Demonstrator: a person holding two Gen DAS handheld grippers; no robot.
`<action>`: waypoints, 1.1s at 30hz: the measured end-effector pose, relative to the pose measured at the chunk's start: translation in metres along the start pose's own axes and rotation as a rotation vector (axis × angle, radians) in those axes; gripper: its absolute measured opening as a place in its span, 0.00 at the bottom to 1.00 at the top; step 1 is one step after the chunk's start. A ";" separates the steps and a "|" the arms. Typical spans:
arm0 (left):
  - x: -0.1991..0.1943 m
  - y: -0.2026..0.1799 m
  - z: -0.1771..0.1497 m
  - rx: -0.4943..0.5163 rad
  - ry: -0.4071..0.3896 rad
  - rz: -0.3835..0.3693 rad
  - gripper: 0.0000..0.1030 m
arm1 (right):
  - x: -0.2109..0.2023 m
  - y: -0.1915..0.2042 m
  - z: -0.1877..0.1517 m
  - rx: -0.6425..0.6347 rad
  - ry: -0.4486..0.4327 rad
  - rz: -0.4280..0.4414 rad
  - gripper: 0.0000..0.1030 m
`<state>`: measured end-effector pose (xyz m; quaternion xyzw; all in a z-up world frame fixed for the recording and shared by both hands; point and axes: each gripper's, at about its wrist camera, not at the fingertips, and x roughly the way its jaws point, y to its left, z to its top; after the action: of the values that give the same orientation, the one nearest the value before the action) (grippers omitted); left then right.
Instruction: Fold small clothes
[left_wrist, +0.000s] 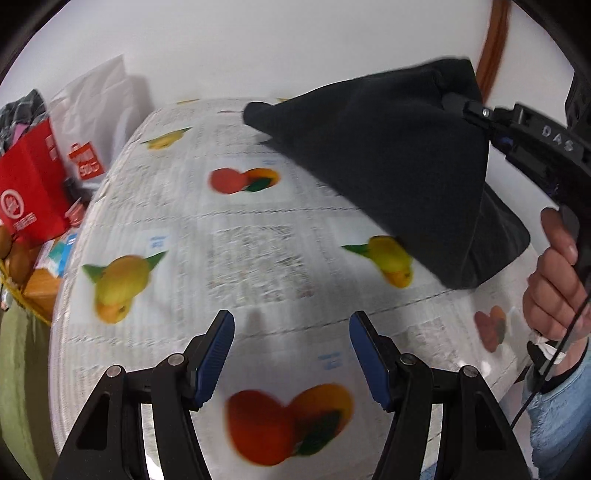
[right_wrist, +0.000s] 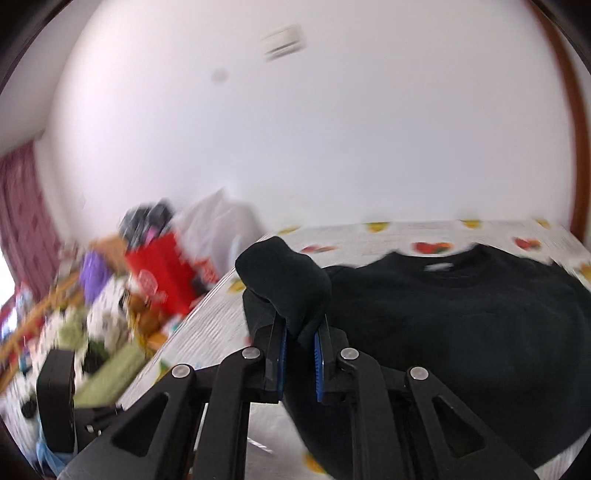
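A black sweatshirt (right_wrist: 461, 314) lies on a table covered with a fruit-print cloth (left_wrist: 258, 240). My right gripper (right_wrist: 301, 332) is shut on a bunched part of the black sweatshirt at its left side and lifts it above the table. In the left wrist view the lifted black sweatshirt (left_wrist: 388, 158) hangs like a tent from my right gripper (left_wrist: 458, 101) at the upper right. My left gripper (left_wrist: 291, 325) is open and empty over bare cloth near the table's front, to the left of the sweatshirt.
A red paper bag (left_wrist: 29, 192) and a white plastic bag (left_wrist: 99, 107) stand off the table's left side, with a cluttered basket (right_wrist: 92, 314) of small items. A white wall is behind the table. A wooden door frame (left_wrist: 495, 44) is at the far right.
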<state>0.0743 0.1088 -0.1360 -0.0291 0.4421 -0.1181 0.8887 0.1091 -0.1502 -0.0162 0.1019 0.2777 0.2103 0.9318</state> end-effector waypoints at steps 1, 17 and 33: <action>0.001 -0.006 0.002 0.006 -0.003 -0.009 0.61 | -0.002 -0.011 0.000 0.030 -0.004 -0.011 0.10; 0.051 -0.137 0.020 0.189 0.037 -0.194 0.61 | -0.013 -0.122 -0.045 0.140 0.189 -0.110 0.14; 0.080 -0.164 0.028 0.198 0.083 -0.138 0.63 | 0.019 -0.112 -0.013 0.095 0.240 0.041 0.54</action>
<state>0.1128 -0.0705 -0.1552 0.0332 0.4618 -0.2233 0.8578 0.1532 -0.2408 -0.0705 0.1258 0.3949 0.2267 0.8814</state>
